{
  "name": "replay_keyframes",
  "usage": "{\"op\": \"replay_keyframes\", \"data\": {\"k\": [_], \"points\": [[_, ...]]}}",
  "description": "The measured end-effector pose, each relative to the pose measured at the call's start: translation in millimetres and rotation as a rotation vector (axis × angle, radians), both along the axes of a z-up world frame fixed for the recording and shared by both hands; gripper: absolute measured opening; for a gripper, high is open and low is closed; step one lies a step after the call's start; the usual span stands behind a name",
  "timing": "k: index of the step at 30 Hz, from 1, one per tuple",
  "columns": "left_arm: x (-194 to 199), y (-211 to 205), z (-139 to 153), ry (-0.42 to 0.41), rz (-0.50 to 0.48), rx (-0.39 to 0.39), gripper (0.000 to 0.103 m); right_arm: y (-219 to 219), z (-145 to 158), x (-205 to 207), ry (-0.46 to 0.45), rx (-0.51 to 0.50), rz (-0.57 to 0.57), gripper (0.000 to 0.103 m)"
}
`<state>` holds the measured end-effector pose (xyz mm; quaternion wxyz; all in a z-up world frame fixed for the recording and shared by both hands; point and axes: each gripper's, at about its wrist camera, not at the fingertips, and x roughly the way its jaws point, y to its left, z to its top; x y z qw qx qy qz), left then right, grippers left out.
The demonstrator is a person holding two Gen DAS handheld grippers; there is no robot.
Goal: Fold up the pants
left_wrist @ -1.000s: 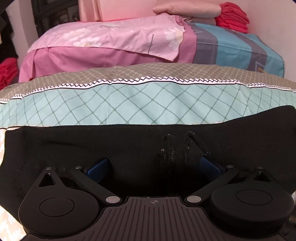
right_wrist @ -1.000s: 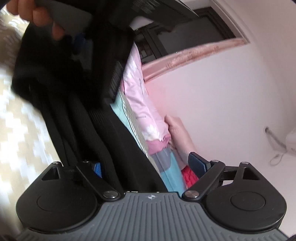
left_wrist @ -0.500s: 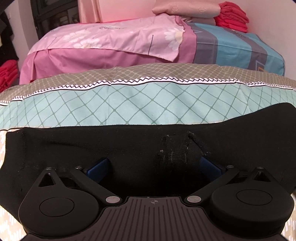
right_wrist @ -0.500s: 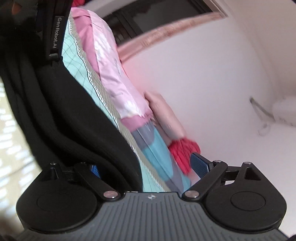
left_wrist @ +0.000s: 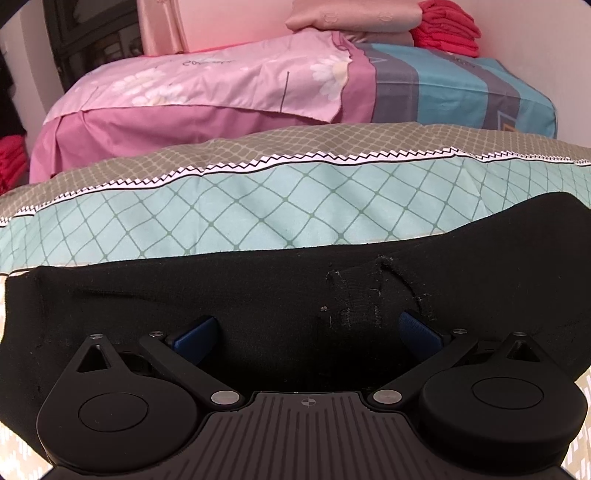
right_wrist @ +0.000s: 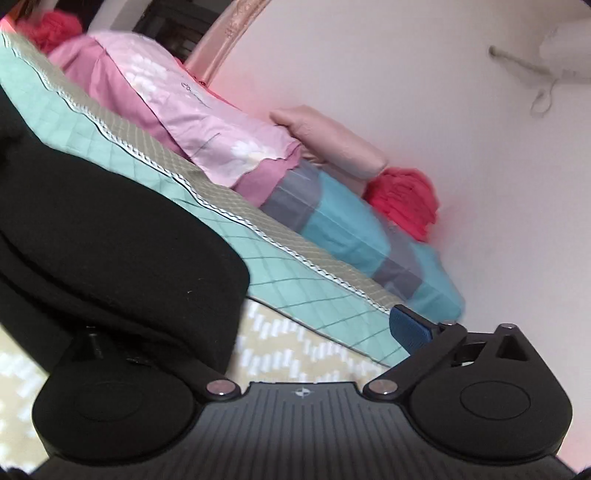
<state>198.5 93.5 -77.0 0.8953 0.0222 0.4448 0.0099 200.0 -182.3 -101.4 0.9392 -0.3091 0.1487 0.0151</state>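
Observation:
The black pants [left_wrist: 258, 295] lie flat on the patterned bedspread [left_wrist: 258, 206], spread across the lower half of the left wrist view. My left gripper [left_wrist: 306, 328] is open, its blue pads wide apart low over the cloth. In the right wrist view the pants [right_wrist: 110, 240] fill the left side as a folded bulge and cover the left finger. My right gripper [right_wrist: 258, 325] is open, with its right blue pad [right_wrist: 408, 328] clear of the cloth, over the bedspread [right_wrist: 295, 291]. The view is tilted.
A folded pink quilt [left_wrist: 207, 96] and a blue-grey one [left_wrist: 461, 92] lie behind, with a beige pillow [left_wrist: 351, 14] and red folded clothes [left_wrist: 447, 31] on top. A white wall [right_wrist: 406, 92] stands at the back.
My right gripper has swung down from a raised, tilted pose toward the bed, bringing the pants fold down with it. The left gripper and the flat cloth have barely moved.

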Motion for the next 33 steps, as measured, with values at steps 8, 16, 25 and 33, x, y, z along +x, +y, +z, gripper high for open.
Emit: {"op": "replay_keyframes", "data": {"k": [8, 16, 25, 33], "points": [[1.7, 0.4, 0.2, 0.004, 0.006, -0.005, 0.103, -1.1, -2.9, -86.9, -0.099, -0.301, 0.381, 0.101], [0.3, 0.8, -0.3, 0.001, 0.008, -0.007, 0.103, -27.3, 69.1, -92.9, 0.027, 0.223, 0.475, 0.098], [2.4, 37.1, 24.3, 0.053, -0.060, -0.218, 0.103, -9.4, 49.2, -4.9, 0.442, 0.456, 0.217, 0.069], [-35.4, 70.5, 57.9, -0.040, -0.009, -0.228, 0.103, -1.7, 46.6, 20.5, 0.507, 0.492, 0.137, 0.079]]}}
